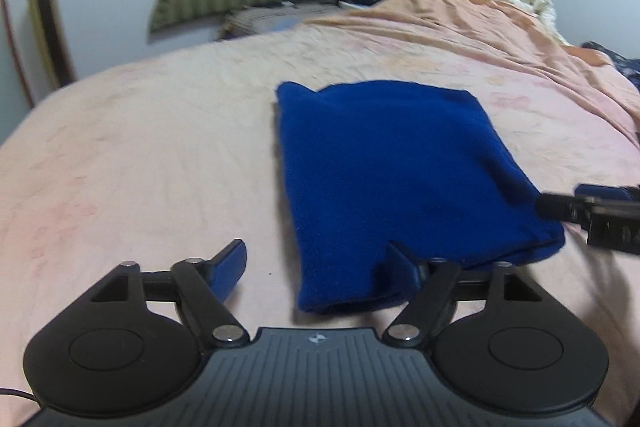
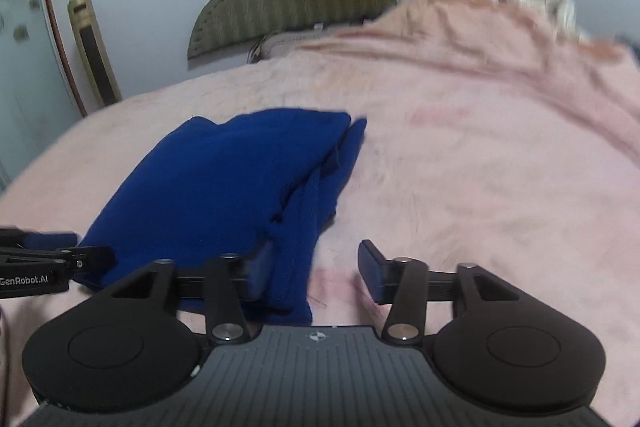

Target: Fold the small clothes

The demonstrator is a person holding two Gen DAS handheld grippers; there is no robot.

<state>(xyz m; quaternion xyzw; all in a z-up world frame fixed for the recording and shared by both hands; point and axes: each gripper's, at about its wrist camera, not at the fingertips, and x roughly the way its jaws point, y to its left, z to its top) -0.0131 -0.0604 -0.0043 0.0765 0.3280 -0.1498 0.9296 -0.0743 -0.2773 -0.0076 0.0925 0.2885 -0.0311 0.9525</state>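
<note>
Blue fleece garment [image 1: 384,167] lies folded into a compact, roughly rectangular stack of several layers on the pink bed cover [image 1: 140,155], so the folding looks close to done, with only a last squaring of the loose right-side layers or setting aside left, as far as I can judge. At its near left corner the left gripper [image 1: 316,267] stands spread with nothing pinched, one finger over the cloth's near edge; at the near right corner the right gripper [image 2: 316,267] is likewise spread and empty.
</note>
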